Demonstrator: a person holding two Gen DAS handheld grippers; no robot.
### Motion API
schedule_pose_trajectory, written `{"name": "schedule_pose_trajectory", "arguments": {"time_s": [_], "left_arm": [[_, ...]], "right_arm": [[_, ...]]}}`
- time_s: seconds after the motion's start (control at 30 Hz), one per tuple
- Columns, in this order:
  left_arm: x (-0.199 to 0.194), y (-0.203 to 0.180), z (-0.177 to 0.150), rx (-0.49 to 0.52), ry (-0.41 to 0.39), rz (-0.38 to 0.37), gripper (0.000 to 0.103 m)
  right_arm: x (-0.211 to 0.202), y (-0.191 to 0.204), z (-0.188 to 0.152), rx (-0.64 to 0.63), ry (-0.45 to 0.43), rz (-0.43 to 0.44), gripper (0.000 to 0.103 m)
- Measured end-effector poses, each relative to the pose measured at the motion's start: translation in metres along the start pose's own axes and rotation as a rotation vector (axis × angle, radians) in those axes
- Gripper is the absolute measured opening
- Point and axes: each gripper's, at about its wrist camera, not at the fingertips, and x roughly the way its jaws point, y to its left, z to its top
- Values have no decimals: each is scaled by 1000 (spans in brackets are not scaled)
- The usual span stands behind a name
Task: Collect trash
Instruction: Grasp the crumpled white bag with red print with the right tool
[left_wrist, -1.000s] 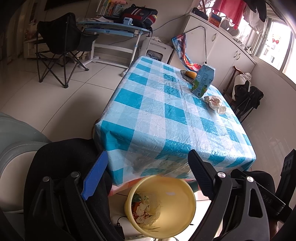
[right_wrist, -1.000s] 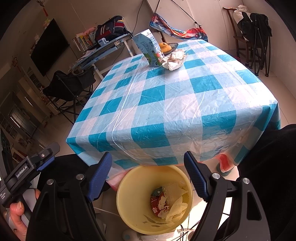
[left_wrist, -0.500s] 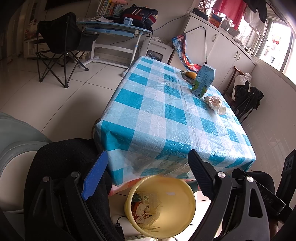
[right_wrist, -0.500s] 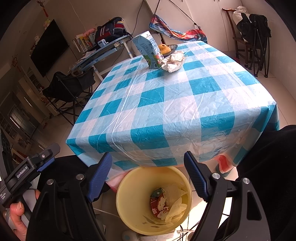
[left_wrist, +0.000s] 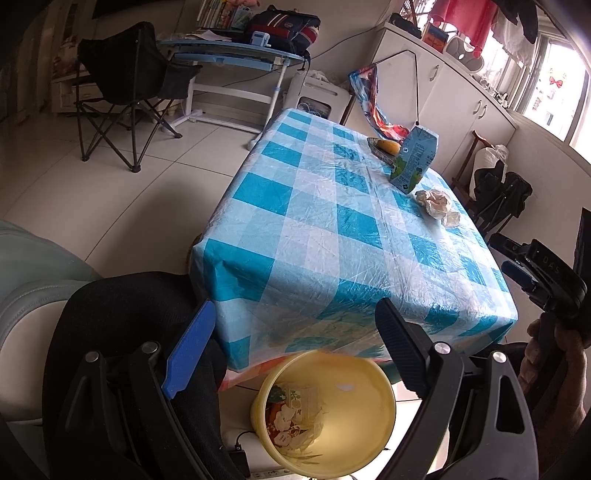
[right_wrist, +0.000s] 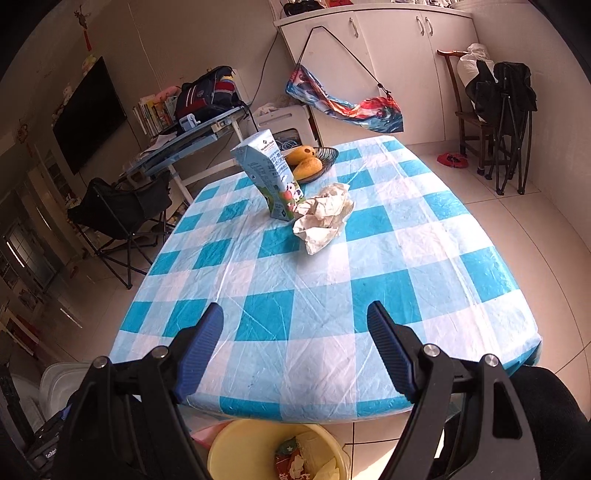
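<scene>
Your right gripper (right_wrist: 295, 332) hung over the desk's (right_wrist: 369, 295) near edge, fingers (right_wrist: 201, 347) spread wide and empty. The crumpled paper (right_wrist: 325, 218) lay far ahead of them, touching the milk carton (right_wrist: 269, 177), with bare cloth between. Your left gripper (left_wrist: 295, 343), also released, hovered over the yellow bin (left_wrist: 369, 398) below that edge.

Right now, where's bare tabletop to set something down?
Bare: the checked cloth from the near edge up to the crumpled paper, and both side strips. Crowded: the far end, where milk carton, paper and fruit basket cluster.
</scene>
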Motion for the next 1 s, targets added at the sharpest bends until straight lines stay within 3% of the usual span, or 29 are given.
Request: {"name": "schedule_pose_trajectory", "arguments": {"time_s": [0.2,0.47,0.57,0.67,0.73,0.8,0.93,1.0], "left_arm": [[10,-1,4,13,1,17,85],[28,-6,11,34,20,29,85],[34,-6,14,30,31,26,85],[35,-6,21,9,40,5,85],[34,-12,35,11,26,-15,85],[32,-24,54,29,-1,-56,85],[42,-80,102,163,-49,-156,91],[56,-111,121,227,-68,-188,91]], "right_arm": [[53,-1,45,-17,34,-41,77],[109,-2,67,14,110,-83,77],[122,-6,68,-10,141,-90,67],[126,-15,68,-22,158,-78,52],[124,-19,69,-43,155,-66,32],[117,-20,69,-73,152,-47,19],[102,-24,66,-111,157,-10,9],[93,-28,61,-116,157,-1,9]]}}
